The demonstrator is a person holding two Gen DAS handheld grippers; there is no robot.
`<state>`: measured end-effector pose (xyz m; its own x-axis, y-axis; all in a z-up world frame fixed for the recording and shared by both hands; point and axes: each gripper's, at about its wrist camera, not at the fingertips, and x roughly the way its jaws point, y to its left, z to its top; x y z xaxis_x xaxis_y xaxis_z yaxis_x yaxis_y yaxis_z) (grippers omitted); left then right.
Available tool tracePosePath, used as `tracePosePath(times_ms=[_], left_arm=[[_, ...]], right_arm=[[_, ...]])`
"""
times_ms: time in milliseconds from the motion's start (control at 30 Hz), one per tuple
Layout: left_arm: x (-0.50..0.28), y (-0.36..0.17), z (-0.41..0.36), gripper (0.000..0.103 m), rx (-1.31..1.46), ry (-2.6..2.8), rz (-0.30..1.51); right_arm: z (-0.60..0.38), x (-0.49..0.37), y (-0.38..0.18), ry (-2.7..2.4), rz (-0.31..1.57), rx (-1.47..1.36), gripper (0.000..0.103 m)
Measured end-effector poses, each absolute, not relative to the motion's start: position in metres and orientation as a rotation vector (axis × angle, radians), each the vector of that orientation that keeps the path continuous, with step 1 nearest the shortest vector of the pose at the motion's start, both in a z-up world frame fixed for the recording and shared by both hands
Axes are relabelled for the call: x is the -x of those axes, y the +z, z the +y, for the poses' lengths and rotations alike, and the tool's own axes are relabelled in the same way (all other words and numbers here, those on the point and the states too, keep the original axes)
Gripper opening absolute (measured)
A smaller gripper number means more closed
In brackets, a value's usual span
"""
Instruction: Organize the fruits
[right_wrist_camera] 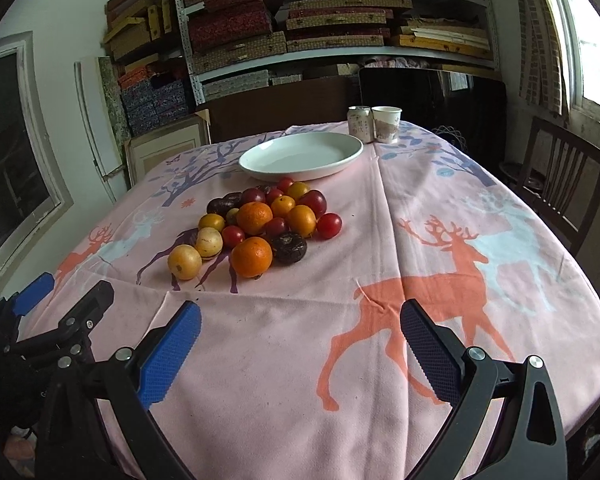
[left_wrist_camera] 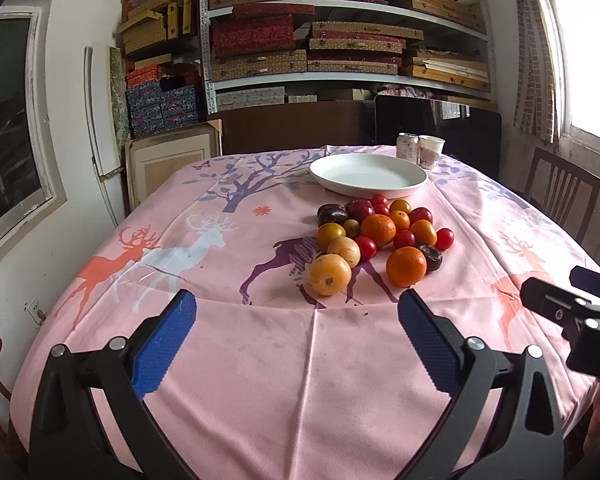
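While both tools, left [left_wrist_camera: 296,320] and right [right_wrist_camera: 300,328], gape wide, empty: take nearest round yellow-orange fruit [left_wrist_camera: 329,274] ahead first, carry to shallow white plate [left_wrist_camera: 367,175] beyond pile.

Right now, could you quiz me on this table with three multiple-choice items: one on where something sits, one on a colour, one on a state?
1. Where is the fruit pile?
A. on the plate
B. on the cloth, in front of the plate
C. on a chair

2. What colour is the plate?
A. white
B. green
C. black

3. How is the left gripper?
A. shut on an orange
B. shut, holding nothing
C. open, holding nothing

Answers: 1 B, the fruit lies on the tablecloth; 2 A, it is plain white; 3 C, its jaws stand wide apart.
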<state>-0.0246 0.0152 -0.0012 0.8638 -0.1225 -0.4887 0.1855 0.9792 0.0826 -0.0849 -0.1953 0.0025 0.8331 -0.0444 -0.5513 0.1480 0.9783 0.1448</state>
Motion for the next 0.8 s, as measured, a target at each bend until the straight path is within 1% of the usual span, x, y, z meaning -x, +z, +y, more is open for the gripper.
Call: tracePosePath(times_ms=[333,567,700,800], left_arm=[[0.017,-0.009,0.005,0.099,-0.124,-0.104,0.54],[0.019,-0.015,0.002,0.099,-0.125,0.042,0.572],[0.017,-0.012,0.0,0.099,-0.104,0.051,0.622],[0.019,-0.008,-0.003,0.099,-0.108,0.073,0.623]], right_arm=[[-0.208,0.101,0.03,-0.142,0.455,-0.063,0.1],[-0.214,0.077,0.026,-0.073,0.514,-0.014,0.1],[-0.22,0.066,0.023,-0.069,0.525,-0.039,0.1],[-0.214,0.055,0.024,-0.045,0.509,-0.033,0.1]])
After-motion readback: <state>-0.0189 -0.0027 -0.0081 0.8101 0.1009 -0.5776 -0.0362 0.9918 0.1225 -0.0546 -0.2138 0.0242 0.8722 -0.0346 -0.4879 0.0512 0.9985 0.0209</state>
